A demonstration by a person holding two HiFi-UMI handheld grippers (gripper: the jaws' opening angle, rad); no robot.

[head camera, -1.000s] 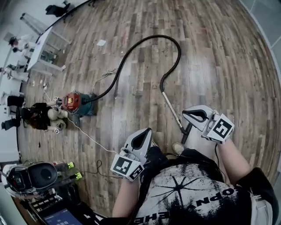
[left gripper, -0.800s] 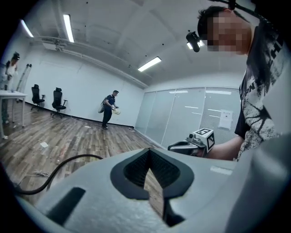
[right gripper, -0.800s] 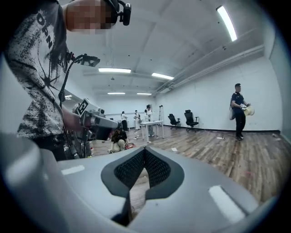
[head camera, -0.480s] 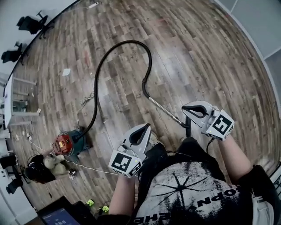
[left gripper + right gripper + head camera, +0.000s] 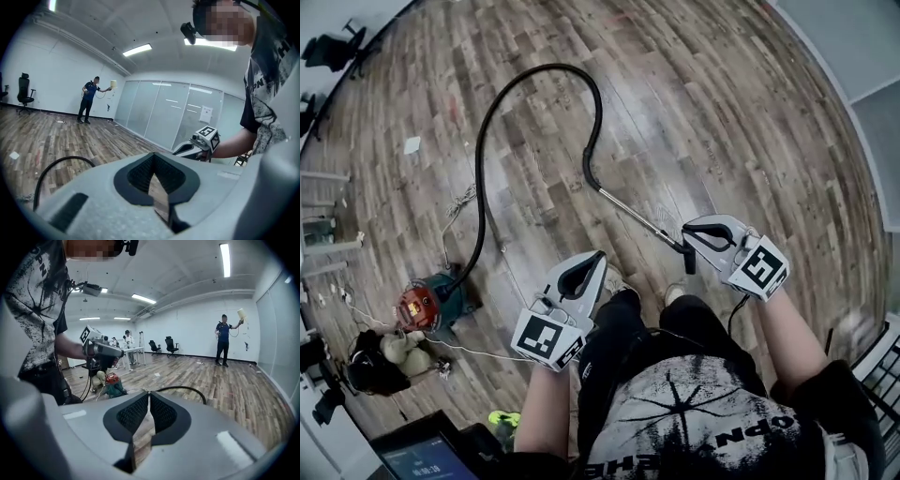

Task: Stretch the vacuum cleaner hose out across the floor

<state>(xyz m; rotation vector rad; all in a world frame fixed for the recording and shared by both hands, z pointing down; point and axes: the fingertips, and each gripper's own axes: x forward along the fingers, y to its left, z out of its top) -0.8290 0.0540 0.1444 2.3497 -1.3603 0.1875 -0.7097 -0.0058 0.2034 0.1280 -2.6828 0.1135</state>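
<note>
– Black hose: where does it lie?
– On the wooden floor, in one tall hairpin. It leaves the red-topped canister at the near left, runs far out, bends back and joins the metal wand, which slants toward the near right. The handle end lies close by the person's feet. Nothing is stretched yet.
– Anything changed in the last second?
– Not the hose: same hairpin, canister on the same boards. The head view has swung, so the loop now stands taller and further left in it. As before, the right tool shows just beside the handle end, seemingly above it; contact cannot be told.
– And the tools?
– The left tool is clenched, tips meeting, with nothing in it. The right tool's jaws have just been opening: a thin slit shows between the pads, bare floor through it, no wand inside.
– What does that mean for the task?
– My reading: the reach for the handle is starting. The slit looks too narrow to take the handle, so the jaws must part wider first. Drawing the handle away from the canister should then flatten the hairpin. One risk: the canister may trail along instead of the hose paying out.
</note>
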